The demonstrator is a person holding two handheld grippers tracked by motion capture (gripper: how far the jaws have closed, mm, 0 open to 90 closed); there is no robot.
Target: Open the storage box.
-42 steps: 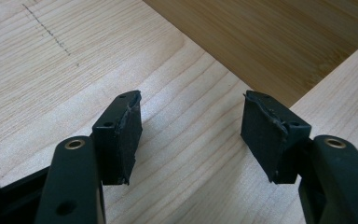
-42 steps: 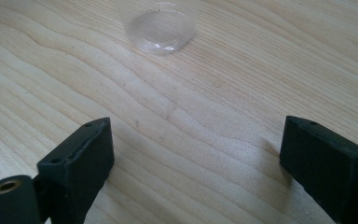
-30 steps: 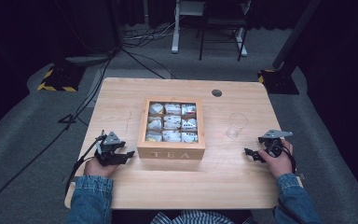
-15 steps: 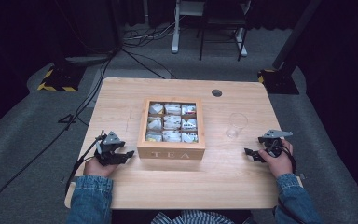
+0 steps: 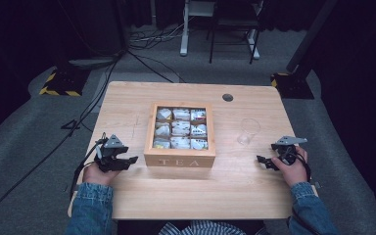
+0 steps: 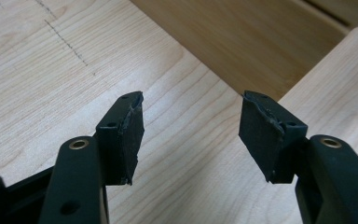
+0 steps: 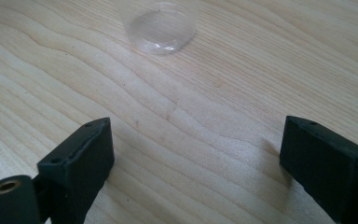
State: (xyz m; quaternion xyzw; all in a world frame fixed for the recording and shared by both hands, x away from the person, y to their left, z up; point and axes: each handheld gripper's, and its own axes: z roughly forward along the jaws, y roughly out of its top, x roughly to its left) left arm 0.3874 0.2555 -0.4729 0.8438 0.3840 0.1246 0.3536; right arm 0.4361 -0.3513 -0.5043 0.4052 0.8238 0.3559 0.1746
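Meanwhile the left gripper (image 5: 127, 160) has crept toward the square wooden tea box (image 5: 180, 159) just ahead, its empty jaws spread but closing slightly. The right gripper (image 5: 264, 160), spread wide and empty, hasn't moved; the clear drinking glass (image 5: 248, 130) ahead is faint against the pale wooden bench (image 5: 127, 103).

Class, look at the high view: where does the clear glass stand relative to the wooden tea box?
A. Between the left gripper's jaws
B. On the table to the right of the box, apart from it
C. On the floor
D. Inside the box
B: the clear glass stands on the table to the right of the tea box, with bare wood between them.
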